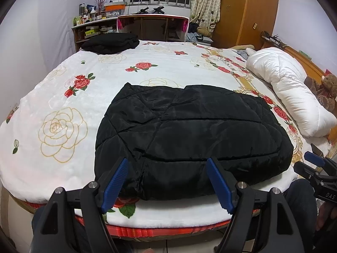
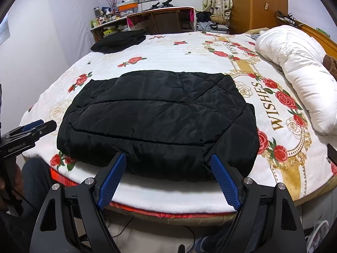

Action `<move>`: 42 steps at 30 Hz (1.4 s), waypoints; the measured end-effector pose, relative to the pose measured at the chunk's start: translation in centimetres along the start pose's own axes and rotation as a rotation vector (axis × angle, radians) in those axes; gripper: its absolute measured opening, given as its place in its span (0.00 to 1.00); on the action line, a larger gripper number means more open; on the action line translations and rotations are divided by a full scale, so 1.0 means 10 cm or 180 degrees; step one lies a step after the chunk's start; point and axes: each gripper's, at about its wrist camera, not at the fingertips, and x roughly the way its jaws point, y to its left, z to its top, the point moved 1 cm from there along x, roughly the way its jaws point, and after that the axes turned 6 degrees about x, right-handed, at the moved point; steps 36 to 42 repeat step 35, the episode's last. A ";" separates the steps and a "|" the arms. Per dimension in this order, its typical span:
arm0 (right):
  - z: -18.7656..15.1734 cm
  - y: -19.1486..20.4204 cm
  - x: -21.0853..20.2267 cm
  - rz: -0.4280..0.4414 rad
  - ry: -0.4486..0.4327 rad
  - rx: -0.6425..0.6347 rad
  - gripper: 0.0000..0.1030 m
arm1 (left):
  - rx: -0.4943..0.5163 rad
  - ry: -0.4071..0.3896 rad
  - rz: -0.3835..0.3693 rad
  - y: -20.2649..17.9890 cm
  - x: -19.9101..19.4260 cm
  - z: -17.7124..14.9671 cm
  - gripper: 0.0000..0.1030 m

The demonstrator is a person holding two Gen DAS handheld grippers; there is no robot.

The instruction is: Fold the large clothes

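Note:
A black quilted jacket [image 1: 189, 132] lies folded into a thick rectangle on the near part of the bed; it also shows in the right wrist view [image 2: 160, 120]. My left gripper [image 1: 167, 165] is open and empty, its blue pads just in front of the jacket's near edge. My right gripper [image 2: 168, 161] is open and empty at the same near edge, further right. Each gripper shows at the edge of the other's view, the right one [image 1: 316, 164] and the left one [image 2: 31, 129].
The bed has a white blanket with roses [image 1: 63, 113]. A second folded black garment [image 1: 110, 43] lies at the far left corner. A rolled white duvet [image 1: 290, 88] lies along the right side. A desk and shelves [image 1: 151, 25] stand beyond the bed.

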 end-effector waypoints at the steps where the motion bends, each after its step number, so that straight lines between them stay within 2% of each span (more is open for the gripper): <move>1: 0.00 0.00 0.00 -0.0004 0.0001 0.0000 0.80 | -0.0016 0.0014 -0.0002 0.01 0.01 0.00 0.76; 27: 0.01 -0.03 0.01 -0.0022 0.0028 0.0012 0.80 | -0.0008 0.0174 -0.0039 -0.04 0.11 -0.06 0.76; 42: 0.01 -0.05 0.02 -0.0019 0.0026 0.0012 0.80 | -0.0013 0.0155 -0.0038 -0.04 0.13 -0.07 0.76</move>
